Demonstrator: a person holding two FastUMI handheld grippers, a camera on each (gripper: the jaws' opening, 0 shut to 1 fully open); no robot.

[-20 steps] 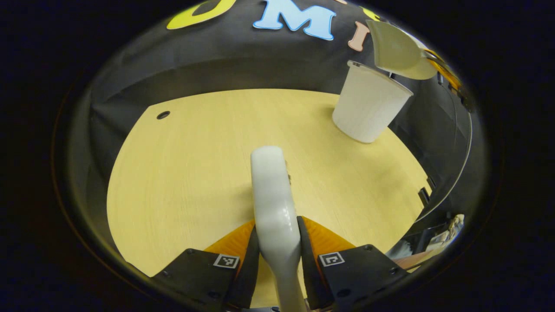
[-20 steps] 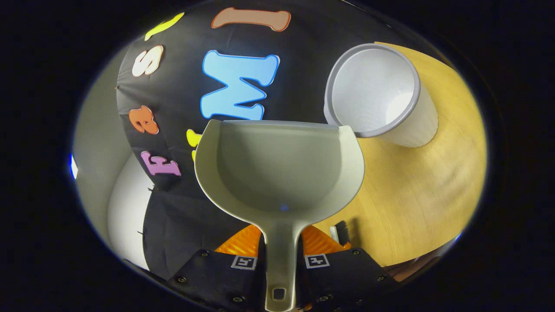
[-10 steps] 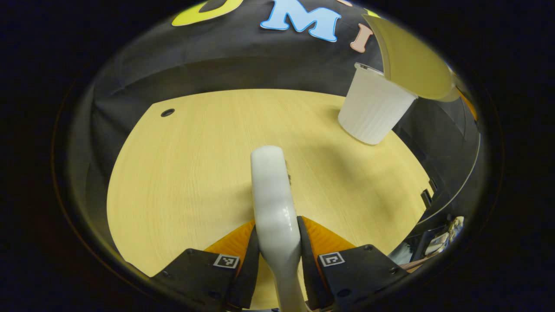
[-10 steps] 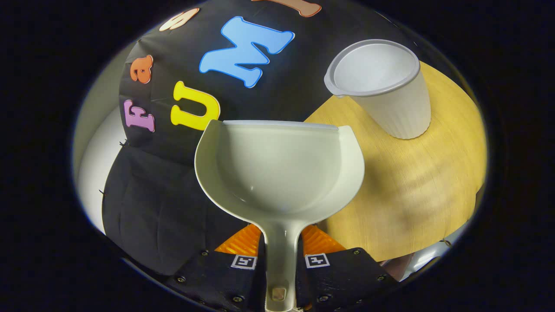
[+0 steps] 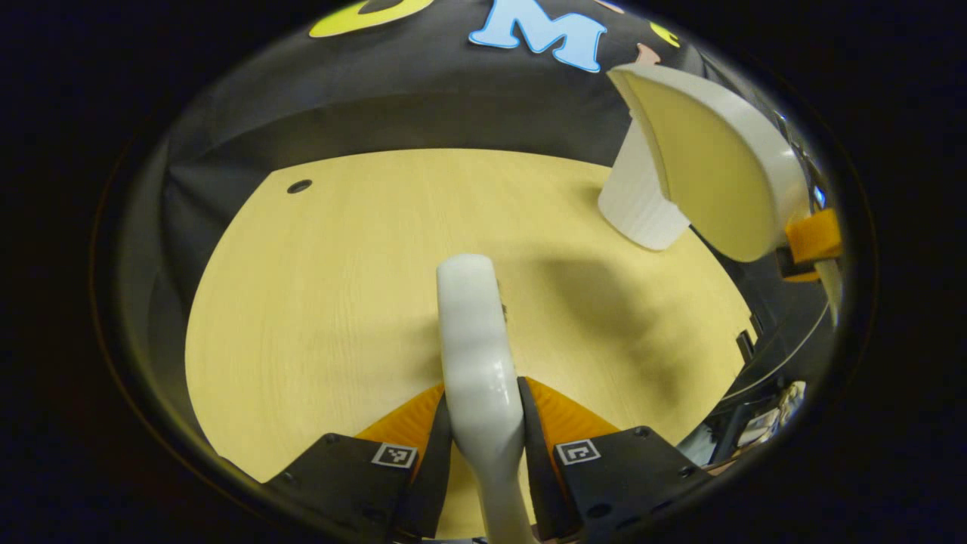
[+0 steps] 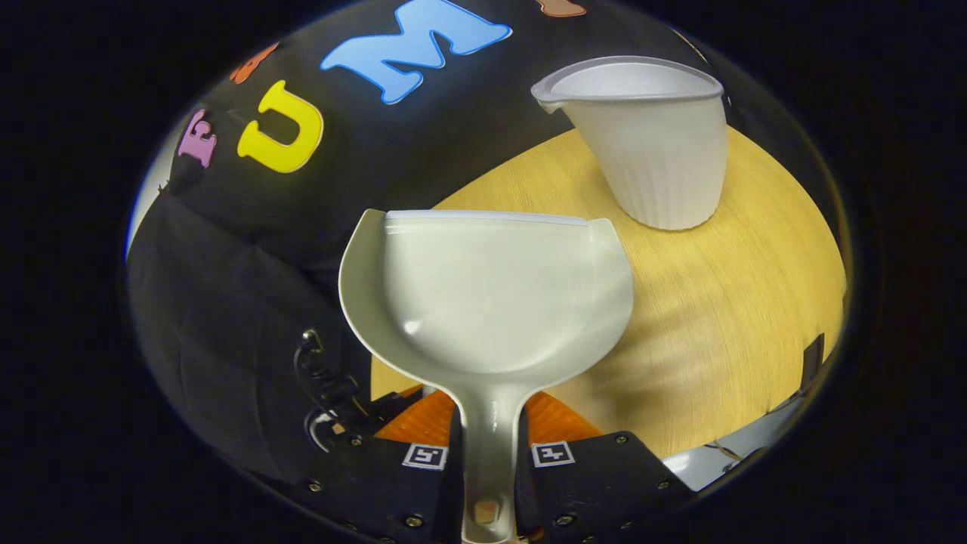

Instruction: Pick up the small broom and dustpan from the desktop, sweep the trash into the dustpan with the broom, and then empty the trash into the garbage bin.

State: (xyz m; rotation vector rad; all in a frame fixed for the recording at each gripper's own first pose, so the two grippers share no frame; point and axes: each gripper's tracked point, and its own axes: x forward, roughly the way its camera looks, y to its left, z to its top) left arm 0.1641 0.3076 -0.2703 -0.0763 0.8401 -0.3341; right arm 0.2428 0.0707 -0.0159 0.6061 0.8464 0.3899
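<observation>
Dustpan (image 6: 487, 291) is seen empty in the right gripper view, its handle clamped between the two fingers of the right gripper (image 6: 487, 453), and it is held above the desktop (image 5: 340, 264), near the garbage bin (image 6: 653, 162) and lower than the bin's rim. In the left gripper view the same pan appears tilted in front of the bin, partly covering it. The desktop is shown bare around the bin; no trash can be made out on the wood. The bin stands upright on the desktop, close to the booth's black cloth wall; its contents cannot be seen. The small broom (image 5: 476, 355) is gripped by its white handle in the left gripper (image 5: 483, 423), both fingers pressed on it, well apart from the bin.

The picking up and sweeping are judged done, and, since no debris is visible in the pan, the emptying is judged done as well. Little appears to be left beyond setting the tools down.
</observation>
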